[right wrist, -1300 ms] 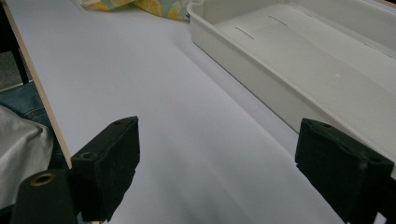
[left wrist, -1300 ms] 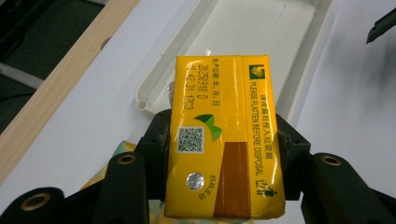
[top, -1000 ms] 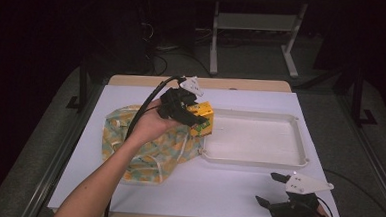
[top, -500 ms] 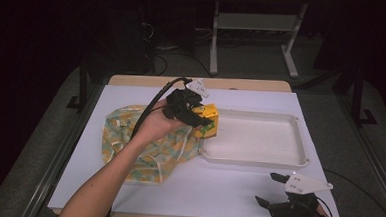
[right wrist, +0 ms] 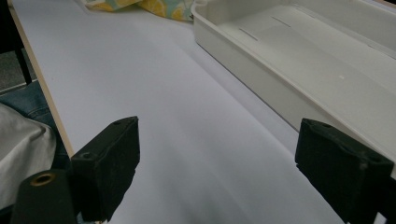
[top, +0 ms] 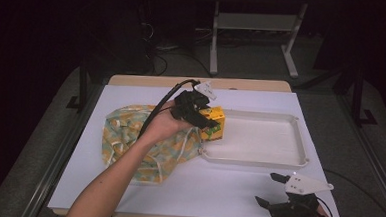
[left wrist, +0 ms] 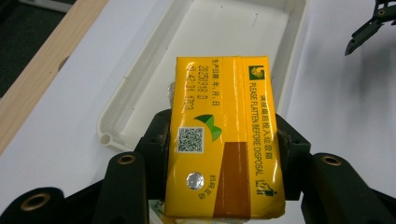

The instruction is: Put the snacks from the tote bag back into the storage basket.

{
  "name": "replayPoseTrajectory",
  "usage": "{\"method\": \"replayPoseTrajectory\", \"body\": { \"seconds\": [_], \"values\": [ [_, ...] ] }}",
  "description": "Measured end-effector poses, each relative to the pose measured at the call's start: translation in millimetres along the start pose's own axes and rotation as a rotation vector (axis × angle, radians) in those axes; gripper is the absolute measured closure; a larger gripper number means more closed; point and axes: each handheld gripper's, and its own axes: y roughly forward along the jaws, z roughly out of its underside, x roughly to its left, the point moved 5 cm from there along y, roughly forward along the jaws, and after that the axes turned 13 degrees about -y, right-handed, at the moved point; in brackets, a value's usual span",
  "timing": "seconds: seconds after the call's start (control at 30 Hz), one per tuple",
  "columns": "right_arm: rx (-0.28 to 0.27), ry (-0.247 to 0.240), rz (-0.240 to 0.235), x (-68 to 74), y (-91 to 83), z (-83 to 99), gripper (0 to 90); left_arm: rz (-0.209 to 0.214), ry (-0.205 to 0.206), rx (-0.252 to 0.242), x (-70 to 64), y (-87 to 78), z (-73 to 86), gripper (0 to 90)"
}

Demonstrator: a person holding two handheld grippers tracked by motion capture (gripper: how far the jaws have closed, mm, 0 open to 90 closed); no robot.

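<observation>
Evidently, the left gripper point(left wrist: 219, 154) was clamped across the sides of a yellow carton point(left wrist: 224, 135), holding it clear above the near-left corner of the white tray point(top: 298, 159), probably for setting inside. Beside that corner lay a patterned bag point(top: 129, 135). The right gripper point(top: 279, 193) stood parted and empty, near the tray's front rim.

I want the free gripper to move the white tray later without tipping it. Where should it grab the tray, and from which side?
Probably the long near rim of the tray, roughly midway, approached from above on the person's side. That raised lip is thin enough for the open right gripper, and it faces it across bare table. The far-left corner is crowded by the carton in the left gripper.
</observation>
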Motion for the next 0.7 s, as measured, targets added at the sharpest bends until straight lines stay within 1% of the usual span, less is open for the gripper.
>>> {"method": "replayPoseTrajectory", "body": {
  "seconds": [0.03,0.07,0.1,0.13,0.17,0.27,0.3,0.33,0.37,0.4,0.43,0.53,0.6,0.7],
  "values": [
    [-0.001,0.002,-0.001,0.0,-0.1,-0.1,13.5,0.002,0.005,0.004,-0.3,1.4,-0.1,50.0],
    [0.000,0.001,0.000,-0.2,-0.1,0.1,13.5,0.007,-0.003,0.003,-1.4,3.3,-0.2,50.0],
    [0.002,0.000,0.002,-0.4,0.0,0.2,13.5,0.010,-0.004,0.003,-1.8,4.4,-0.3,50.0],
    [0.006,-0.002,0.001,-0.5,0.0,0.4,13.4,0.017,-0.001,0.014,-2.5,5.7,-0.1,50.0],
    [0.006,-0.003,0.000,-0.3,0.0,0.3,13.5,0.023,-0.007,0.011,-3.5,7.5,-0.4,50.0],
    [0.005,-0.002,-0.001,0.4,0.3,0.1,13.4,0.022,-0.007,0.015,-5.5,10.7,-1.0,50.0],
    [0.004,-0.004,-0.001,0.3,0.5,0.0,13.4,0.022,0.005,0.016,-5.1,11.9,-1.4,50.0],
    [0.007,-0.006,-0.002,0.2,0.5,0.1,13.5,0.026,0.001,0.015,-5.7,13.3,-1.7,50.0],
    [0.007,-0.004,-0.003,0.4,0.6,0.0,13.4,0.030,0.009,0.024,-5.3,14.4,-2.0,50.0],
    [0.007,-0.005,-0.003,0.4,0.6,0.1,13.4,0.036,0.005,0.019,-6.5,16.7,-2.6,50.0],
    [0.006,-0.004,-0.003,0.4,0.7,0.1,13.5,0.033,0.012,0.027,-6.6,17.1,-2.7,50.0],
    [0.003,-0.007,-0.002,0.3,0.7,-0.2,13.5,0.058,0.016,0.017,-9.8,22.2,-3.4,50.0],
    [0.002,-0.005,-0.004,0.3,0.6,-0.2,13.4,0.070,0.025,0.022,-12.0,24.8,-3.0,50.0],
    [0.001,-0.006,-0.006,0.7,0.2,-0.2,13.4,0.061,0.043,0.032,-13.8,27.9,-2.9,50.0]
  ]
}}
